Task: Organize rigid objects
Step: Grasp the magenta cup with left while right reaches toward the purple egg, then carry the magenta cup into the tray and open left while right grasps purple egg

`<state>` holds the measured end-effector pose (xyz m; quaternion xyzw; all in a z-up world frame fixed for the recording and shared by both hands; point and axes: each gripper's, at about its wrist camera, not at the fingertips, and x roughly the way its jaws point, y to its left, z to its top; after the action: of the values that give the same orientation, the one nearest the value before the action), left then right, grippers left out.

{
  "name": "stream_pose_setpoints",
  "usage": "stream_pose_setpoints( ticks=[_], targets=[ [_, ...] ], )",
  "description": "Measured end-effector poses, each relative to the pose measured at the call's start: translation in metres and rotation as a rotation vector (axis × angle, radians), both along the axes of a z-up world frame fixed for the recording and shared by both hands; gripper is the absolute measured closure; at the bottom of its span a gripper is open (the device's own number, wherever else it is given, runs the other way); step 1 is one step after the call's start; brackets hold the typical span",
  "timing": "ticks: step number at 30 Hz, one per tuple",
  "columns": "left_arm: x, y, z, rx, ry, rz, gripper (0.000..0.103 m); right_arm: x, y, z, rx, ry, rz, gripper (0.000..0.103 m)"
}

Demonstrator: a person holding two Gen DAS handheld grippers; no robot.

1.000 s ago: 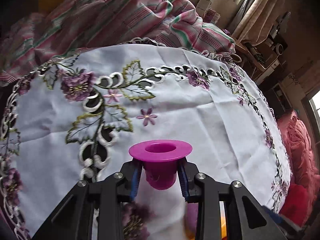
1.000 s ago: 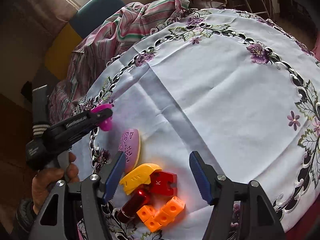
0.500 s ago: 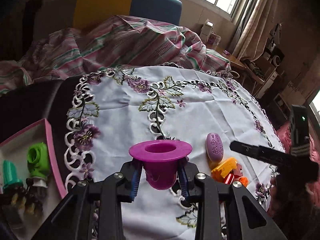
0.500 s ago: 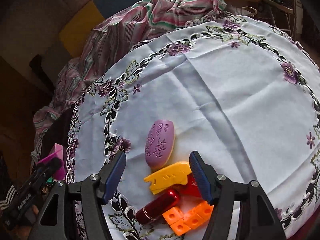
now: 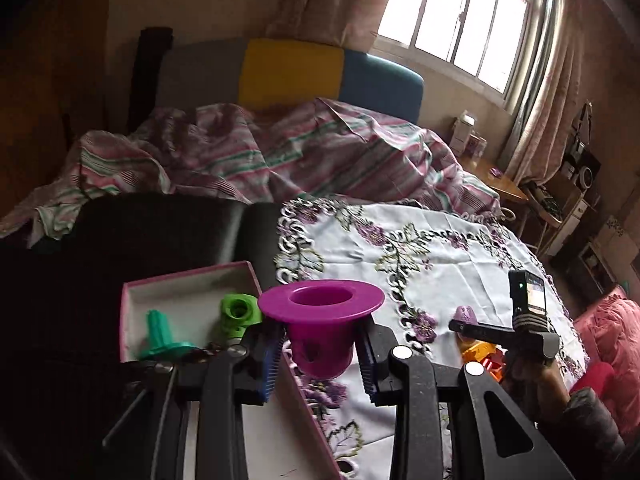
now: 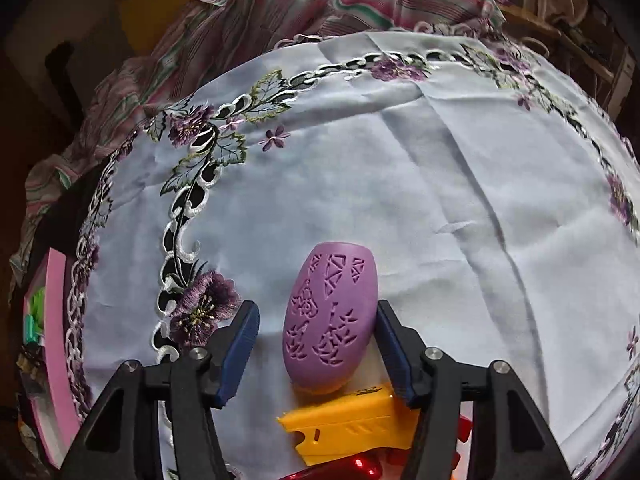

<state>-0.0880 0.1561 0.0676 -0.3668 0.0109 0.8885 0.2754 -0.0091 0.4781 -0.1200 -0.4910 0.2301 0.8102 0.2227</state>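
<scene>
While my left gripper (image 5: 320, 354) clamps the magenta flanged cup (image 5: 321, 322) by its body, that cup hangs in the air at the near edge of the pink box (image 5: 188, 280), where a green piece (image 5: 236, 312) and a teal piece (image 5: 160, 334) lie. My right gripper (image 6: 314, 350), jaws just closing, straddles the purple egg-shaped piece (image 6: 330, 320) on the embroidered cloth (image 6: 400, 180) of the surface: the right pad looks against it, the left stands clear. A yellow piece (image 6: 348, 426) lies just beside it.
</scene>
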Motion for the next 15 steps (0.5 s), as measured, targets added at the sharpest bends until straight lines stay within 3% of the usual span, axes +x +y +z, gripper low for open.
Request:
stream_pose_setpoints(
  ticks=[1, 5, 8, 15],
  targets=[
    [0.001, -0.012, 0.004, 0.007, 0.011, 0.021, 0.070, -0.001, -0.002, 0.001, 0.019, -0.002, 0.011, 0.059],
    [0.008, -0.061, -0.001, -0.014, 0.029, 0.106, 0.070, -0.011, -0.018, 0.002, 0.062, -0.014, 0.104, 0.060],
    [0.016, -0.098, -0.022, -0.039, 0.001, 0.169, 0.070, -0.017, -0.037, 0.006, 0.105, -0.024, 0.173, 0.060],
    [0.040, -0.155, -0.072, -0.105, -0.055, 0.277, 0.070, -0.030, -0.094, 0.019, 0.076, 0.014, 0.345, 0.066]
  ],
)
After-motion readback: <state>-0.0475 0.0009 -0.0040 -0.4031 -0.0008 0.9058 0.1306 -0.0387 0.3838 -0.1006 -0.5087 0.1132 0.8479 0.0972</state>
